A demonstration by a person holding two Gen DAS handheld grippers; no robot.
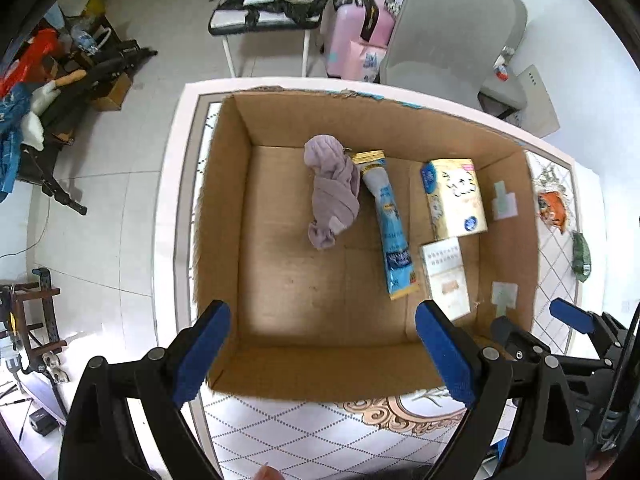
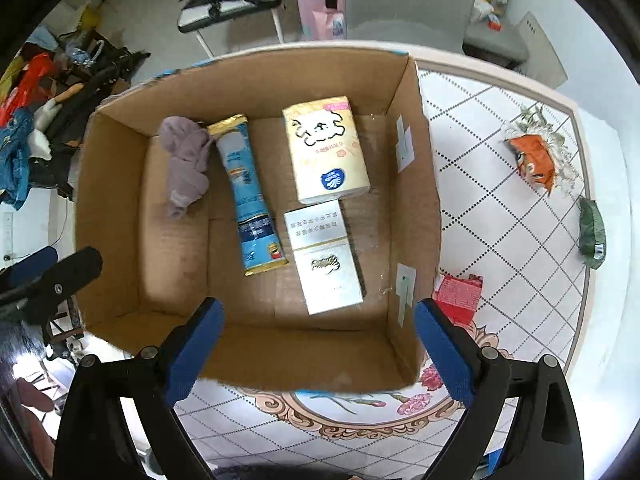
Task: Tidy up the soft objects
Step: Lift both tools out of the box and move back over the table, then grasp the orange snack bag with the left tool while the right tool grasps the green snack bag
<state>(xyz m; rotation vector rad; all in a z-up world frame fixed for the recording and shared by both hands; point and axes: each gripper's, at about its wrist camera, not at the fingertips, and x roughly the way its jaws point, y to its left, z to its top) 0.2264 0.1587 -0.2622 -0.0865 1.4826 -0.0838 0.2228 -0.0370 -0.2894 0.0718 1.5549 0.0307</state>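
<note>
An open cardboard box (image 1: 224, 184) (image 2: 412, 184) stands on the table. Inside lie a crumpled mauve cloth (image 1: 332, 192) (image 2: 186, 164), a blue tube pack (image 1: 390, 220) (image 2: 248, 196), a yellow tissue pack (image 1: 454, 198) (image 2: 326, 148) and a white flat box (image 1: 446, 276) (image 2: 324, 256). My left gripper (image 1: 324, 356) is open and empty above the box's near wall. My right gripper (image 2: 320, 352) is open and empty above the near right part of the box. An orange packet (image 2: 534, 160) (image 1: 552, 208), a green packet (image 2: 592, 232) (image 1: 581, 256) and a red packet (image 2: 458, 292) lie on the table right of the box.
The table (image 2: 500, 240) has a white diamond-pattern top. A grey chair (image 1: 452, 36) and a pink suitcase (image 1: 352, 36) stand behind it. A small loaded side table (image 1: 264, 8) is at the back. Clutter (image 1: 36, 92) lies on the floor at left.
</note>
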